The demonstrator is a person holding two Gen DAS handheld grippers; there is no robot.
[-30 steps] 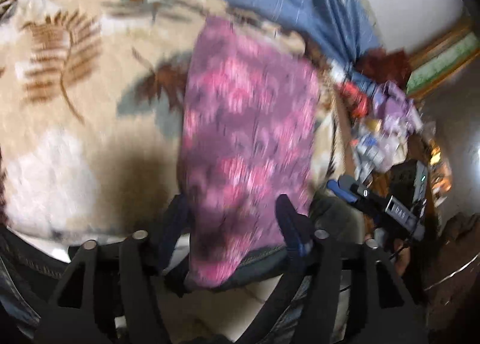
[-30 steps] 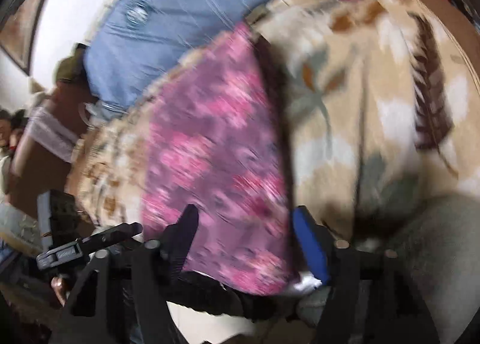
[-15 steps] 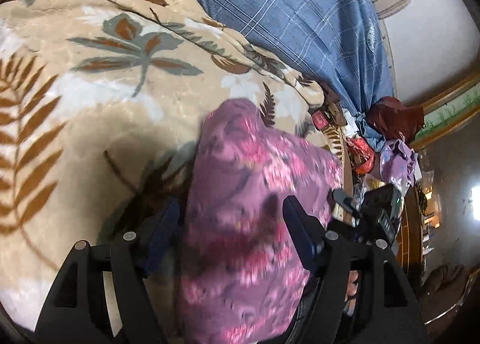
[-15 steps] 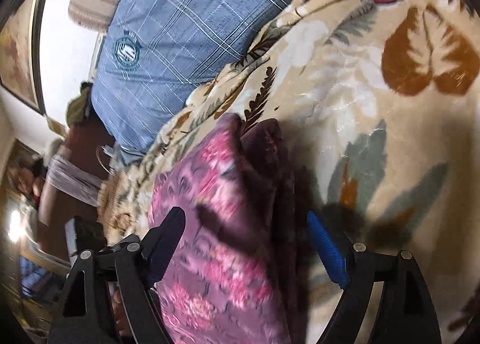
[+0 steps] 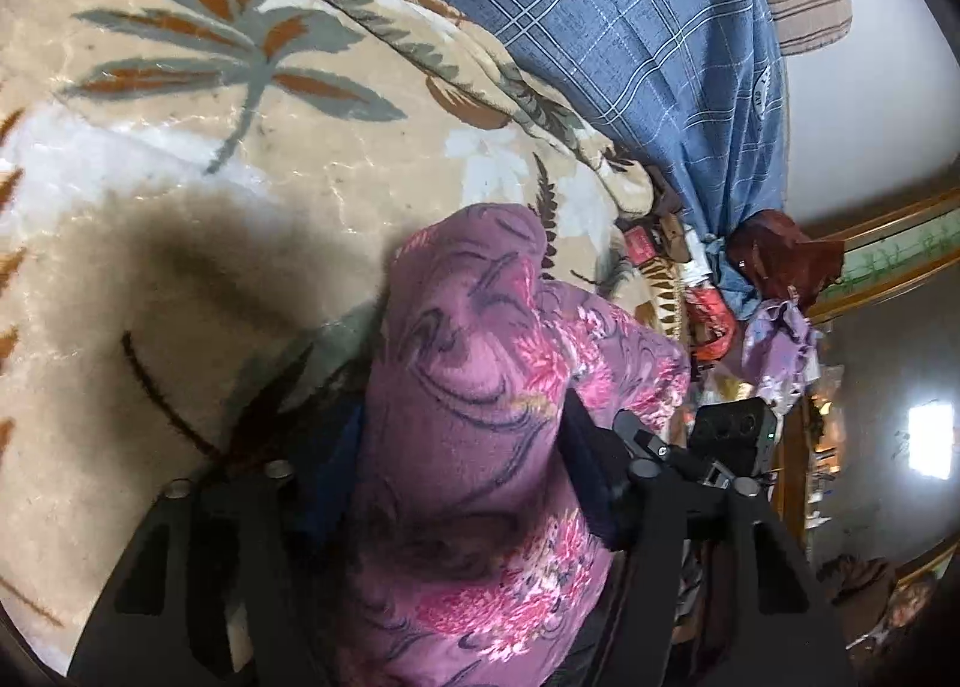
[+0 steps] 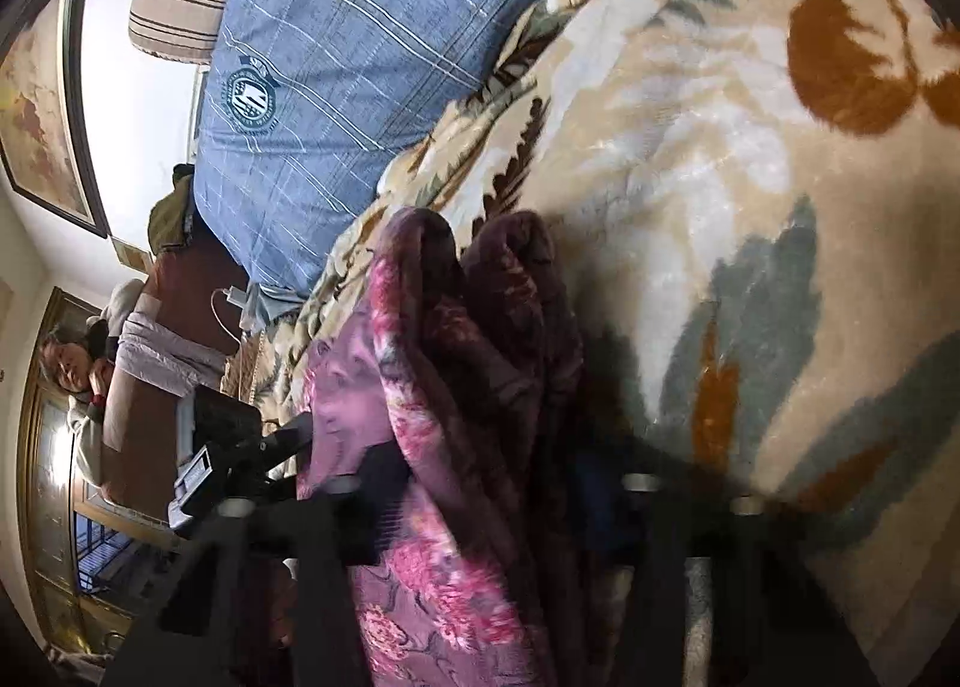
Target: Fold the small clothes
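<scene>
A purple garment with pink flowers (image 5: 474,417) lies bunched on a beige leaf-print blanket (image 5: 210,147). My left gripper (image 5: 462,447) is shut on the purple garment; its near end fills the gap between the jaws. In the right wrist view the same garment (image 6: 456,387) rises in two folds between the jaws. My right gripper (image 6: 480,477) is shut on the purple garment at its other side. The other gripper shows in each view, at the right in the left wrist view (image 5: 714,447) and at the left in the right wrist view (image 6: 228,447).
A blue checked cover (image 5: 630,39) lies at the far end of the blanket, also in the right wrist view (image 6: 336,57). Clutter of small items (image 5: 708,303) sits at the blanket's right edge. A person (image 6: 90,375) sits at the far left.
Both grippers have moved forward over the blanket and carried the garment's near edge with them. The garment went from lying flat and long to a short bunched fold.
</scene>
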